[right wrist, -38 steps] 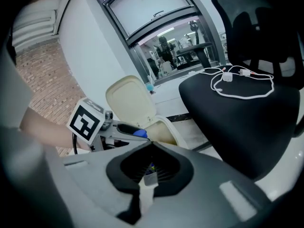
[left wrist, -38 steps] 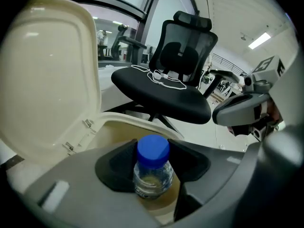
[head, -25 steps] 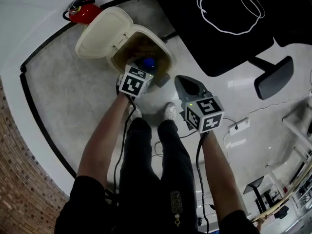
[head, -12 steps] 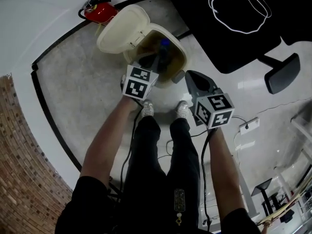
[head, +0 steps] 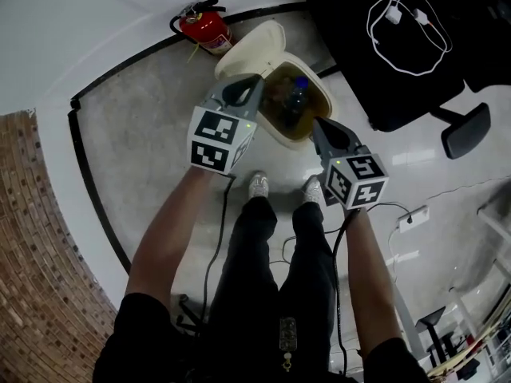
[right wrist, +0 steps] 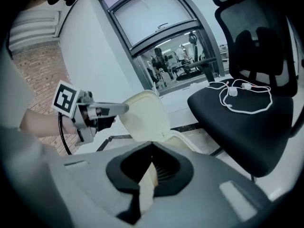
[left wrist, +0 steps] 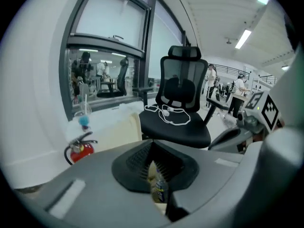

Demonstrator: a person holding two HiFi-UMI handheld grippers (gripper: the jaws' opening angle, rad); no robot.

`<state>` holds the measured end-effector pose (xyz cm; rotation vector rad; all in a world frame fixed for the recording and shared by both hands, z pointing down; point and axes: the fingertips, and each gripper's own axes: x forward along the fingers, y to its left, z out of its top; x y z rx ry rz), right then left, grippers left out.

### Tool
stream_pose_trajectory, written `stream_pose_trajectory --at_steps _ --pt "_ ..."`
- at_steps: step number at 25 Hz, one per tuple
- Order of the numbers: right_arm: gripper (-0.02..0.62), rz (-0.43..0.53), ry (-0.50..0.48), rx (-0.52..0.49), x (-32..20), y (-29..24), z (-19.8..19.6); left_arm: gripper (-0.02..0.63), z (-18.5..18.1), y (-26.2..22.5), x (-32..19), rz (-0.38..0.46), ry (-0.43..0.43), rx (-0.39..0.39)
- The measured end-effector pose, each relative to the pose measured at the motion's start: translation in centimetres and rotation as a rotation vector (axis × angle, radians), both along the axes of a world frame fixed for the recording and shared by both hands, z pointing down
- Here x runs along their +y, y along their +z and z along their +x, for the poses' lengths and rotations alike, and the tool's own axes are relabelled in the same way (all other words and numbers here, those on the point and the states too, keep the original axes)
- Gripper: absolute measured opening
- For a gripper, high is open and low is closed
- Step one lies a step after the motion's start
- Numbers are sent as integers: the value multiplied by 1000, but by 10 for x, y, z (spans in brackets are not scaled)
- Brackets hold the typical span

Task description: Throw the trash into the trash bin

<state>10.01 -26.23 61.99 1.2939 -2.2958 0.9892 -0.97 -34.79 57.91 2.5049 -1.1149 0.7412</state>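
Note:
The cream trash bin (head: 278, 132) stands open, its lid (head: 251, 46) tipped back. Inside lies a clear bottle with a blue cap (head: 297, 94); it also shows through the jaw gap as a bottle (left wrist: 158, 189). My left gripper (head: 254, 82) hangs above the bin's left rim. Its jaws have just been closing and are now shut with nothing between them, as the left gripper (left wrist: 153, 144) view shows. My right gripper (head: 318, 124) is at the bin's right rim, also shut and empty, seen as the right gripper (right wrist: 152, 145).
A red fire extinguisher (head: 204, 26) stands by the wall behind the bin. A black office chair (head: 399, 46) with a white cable (head: 407, 30) on its seat is at the right. A brick wall (head: 40, 238) runs at the left. A power strip (head: 413, 216) lies on the floor.
The left gripper has lifted up and out of the bin's mouth and its jaws have come together. The bottle stays in the bin. The right gripper has risen a little.

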Motion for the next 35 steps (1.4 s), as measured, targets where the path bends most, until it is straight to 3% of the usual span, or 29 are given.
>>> stream_pose_trajectory --at_steps 6,11,14,23,27,35 --pt "2 43 3 9 -14 -28 -14 6 -32 -63 -53 94 -69 -32" --pt "2 52 28 15 -16 -38 -10 6 -51 -40 -71 -18 -76 -105" --pt "2 46 42 14 -15 -36 -9 6 -53 -29 -70 -68 -74 -81" --pt "2 35 61 14 -4 -31 3 5 -13 -25 -39 -166 70 9" --pt "2 37 66 14 0 -32 12 5 14 -4 -10 -204 157 -39" --pt "2 2 82 21 17 -16 40 5 64 54 32 -291 236 -84"
